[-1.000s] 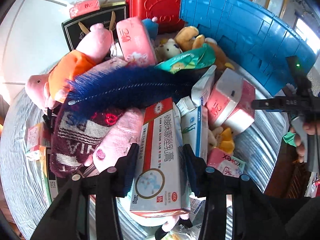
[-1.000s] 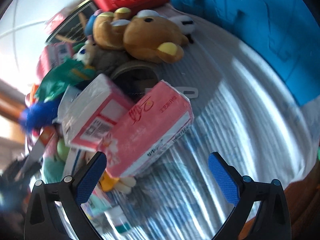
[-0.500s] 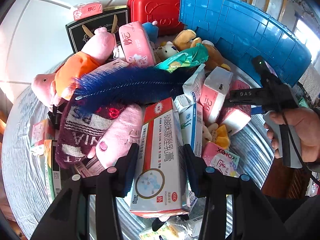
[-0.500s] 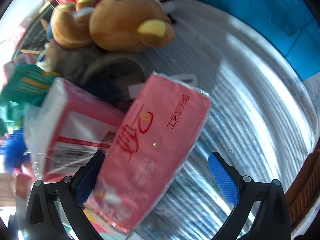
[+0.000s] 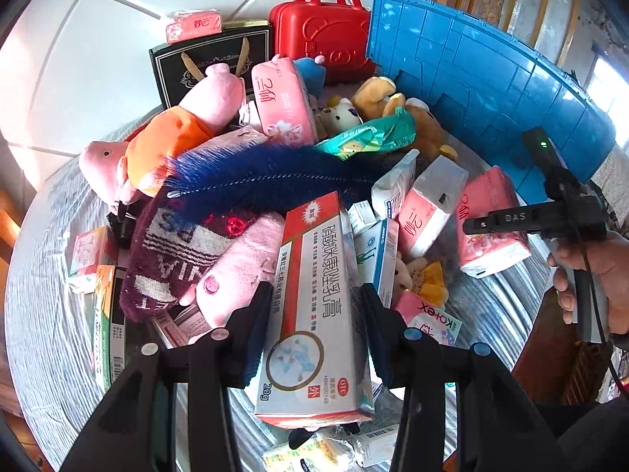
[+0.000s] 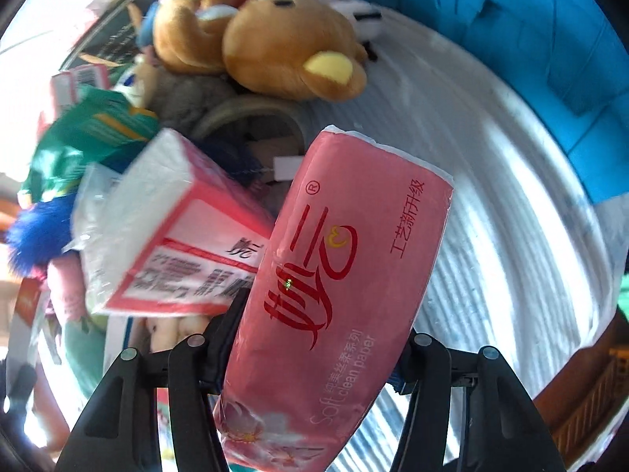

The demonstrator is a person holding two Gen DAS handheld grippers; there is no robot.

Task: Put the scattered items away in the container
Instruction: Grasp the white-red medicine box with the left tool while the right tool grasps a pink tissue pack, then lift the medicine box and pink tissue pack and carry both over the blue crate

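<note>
My left gripper (image 5: 316, 326) is shut on a red-and-white ointment box (image 5: 314, 306) and holds it over a heap of items. My right gripper (image 6: 314, 338) is closed around a pink tissue pack (image 6: 342, 295), its pads against both sides; in the left wrist view the same gripper (image 5: 475, 225) sits on that pack (image 5: 491, 232) at the right. The blue container (image 5: 483, 74) stands at the back right and also shows in the right wrist view (image 6: 542, 39).
On the striped table (image 5: 43, 314) lie a blue brush (image 5: 255, 177), pink plush pigs (image 5: 173, 141), a maroon knit piece (image 5: 169, 247), a brown bear (image 6: 291, 47), more tissue packs (image 5: 283, 102) and boxes. A red case (image 5: 326, 31) and black bag (image 5: 204, 63) stand behind.
My right gripper moved in onto the pink tissue pack and closed from wide open onto its sides. The left gripper kept holding the ointment box and drew back slightly.
</note>
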